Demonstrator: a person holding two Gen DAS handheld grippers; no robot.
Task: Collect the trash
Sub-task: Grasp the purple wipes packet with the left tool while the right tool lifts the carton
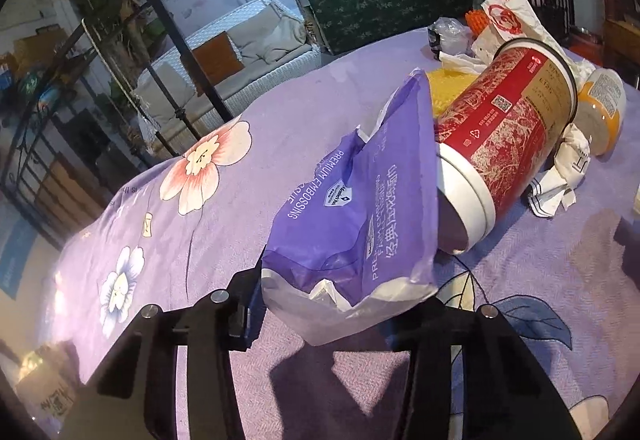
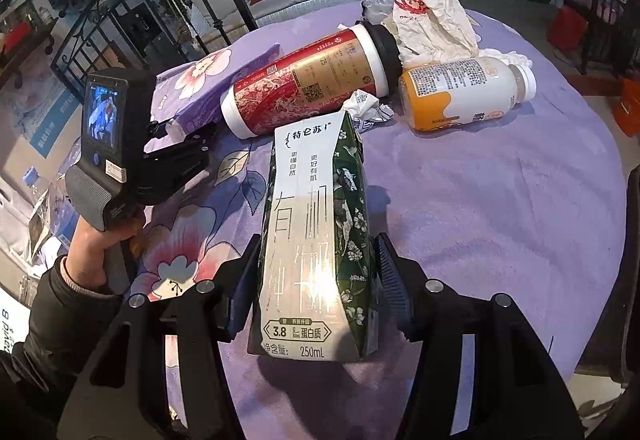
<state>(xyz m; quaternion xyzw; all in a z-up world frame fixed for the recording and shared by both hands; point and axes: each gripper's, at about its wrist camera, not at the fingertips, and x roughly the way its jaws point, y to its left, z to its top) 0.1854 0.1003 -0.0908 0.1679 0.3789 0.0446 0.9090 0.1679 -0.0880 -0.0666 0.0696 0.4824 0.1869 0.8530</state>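
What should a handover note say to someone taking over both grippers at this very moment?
Left gripper: shut on the purple plastic tissue wrapper, held above the table.
Right gripper: shut on the green-and-white milk carton.
On the round table with the purple floral cloth: red cylindrical canister on its side, white-and-orange drink bottle, crumpled white paper, white-and-red plastic bag.
Done: two items gripped.
Left: bin both, no bin in view; collect the rest.

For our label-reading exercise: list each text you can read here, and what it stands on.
"特仑苏", "有机纯牛奶", "3.8", "250mL": milk carton, held between the right gripper jaws.
"PREMIUM EMBOSSING": purple tissue pack, held by the left gripper.
Red cup: QR code, small print unreadable.
Orange-and-white bottle: print too small.
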